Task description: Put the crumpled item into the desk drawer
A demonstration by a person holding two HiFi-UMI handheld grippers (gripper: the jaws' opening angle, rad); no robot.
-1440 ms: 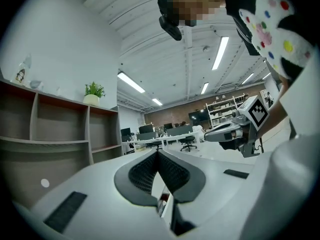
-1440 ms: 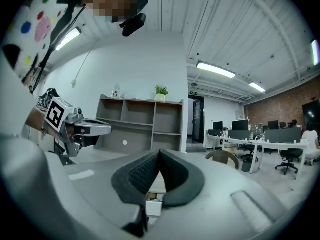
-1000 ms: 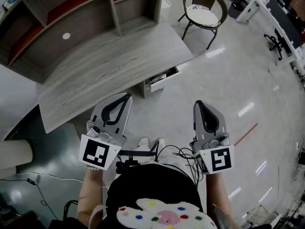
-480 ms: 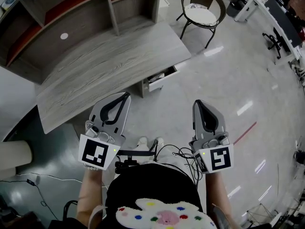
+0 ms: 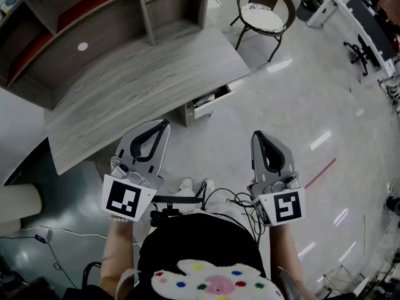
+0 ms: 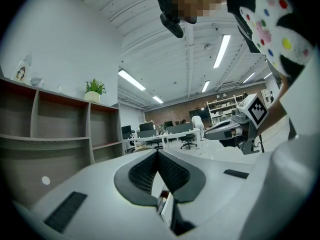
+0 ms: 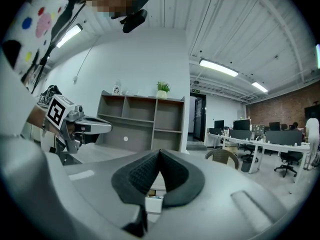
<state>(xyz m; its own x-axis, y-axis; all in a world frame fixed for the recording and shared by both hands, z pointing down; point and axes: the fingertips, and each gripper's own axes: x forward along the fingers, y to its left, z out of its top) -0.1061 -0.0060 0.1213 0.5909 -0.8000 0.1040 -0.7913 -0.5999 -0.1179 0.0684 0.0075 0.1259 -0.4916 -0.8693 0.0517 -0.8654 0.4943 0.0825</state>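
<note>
Scarcely moved, left gripper (image 5: 164, 124) and right gripper (image 5: 257, 135) hover shut near desk (image 5: 144, 86) edge.

Ahead and to the left, table (image 5: 144, 80); right behind it, along its far edge, shelf unit (image 5: 94, 11); under the table's right end, drawer (image 5: 211, 103) pulled out toward the open floor; beyond that end, apart from the table, chair (image 5: 262, 14); far right, row of desks (image 5: 350, 8); nearest, left tool (image 5: 165, 124) just before the table's near edge, right tool (image 5: 257, 134) over bare floor, feet (image 5: 197, 185) between and below them.
</note>
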